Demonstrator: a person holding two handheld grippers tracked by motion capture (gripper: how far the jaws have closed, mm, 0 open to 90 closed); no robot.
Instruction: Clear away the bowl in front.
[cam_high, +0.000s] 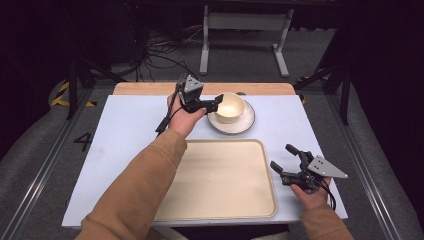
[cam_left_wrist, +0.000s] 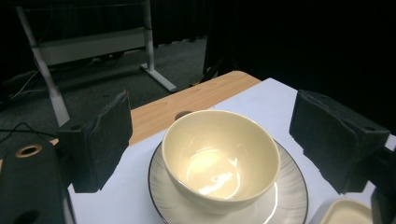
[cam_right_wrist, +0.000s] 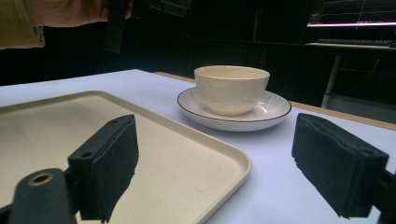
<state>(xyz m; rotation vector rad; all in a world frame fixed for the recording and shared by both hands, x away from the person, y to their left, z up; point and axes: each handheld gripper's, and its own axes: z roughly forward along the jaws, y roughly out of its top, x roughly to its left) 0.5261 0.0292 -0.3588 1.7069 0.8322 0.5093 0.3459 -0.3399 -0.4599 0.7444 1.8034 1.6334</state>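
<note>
A cream bowl (cam_high: 230, 106) stands empty on a white plate with a dark rim (cam_high: 247, 123) at the back middle of the table. My left gripper (cam_high: 216, 101) hovers just left of the bowl and is open. In the left gripper view its black jaws stand wide on either side of the bowl (cam_left_wrist: 219, 158), above the plate (cam_left_wrist: 289, 196). My right gripper (cam_high: 284, 157) is open and empty at the front right, beside the beige tray (cam_high: 220, 177). The right gripper view looks across the tray (cam_right_wrist: 70, 135) to the bowl (cam_right_wrist: 232, 88) on its plate (cam_right_wrist: 266, 114).
The white table top (cam_high: 125, 130) has a wooden strip (cam_high: 150, 88) along its far edge. Behind it on the floor stand a white desk frame (cam_high: 245, 22) and loose cables (cam_high: 160, 55). A corner of the tray (cam_left_wrist: 345, 214) lies just beside the plate.
</note>
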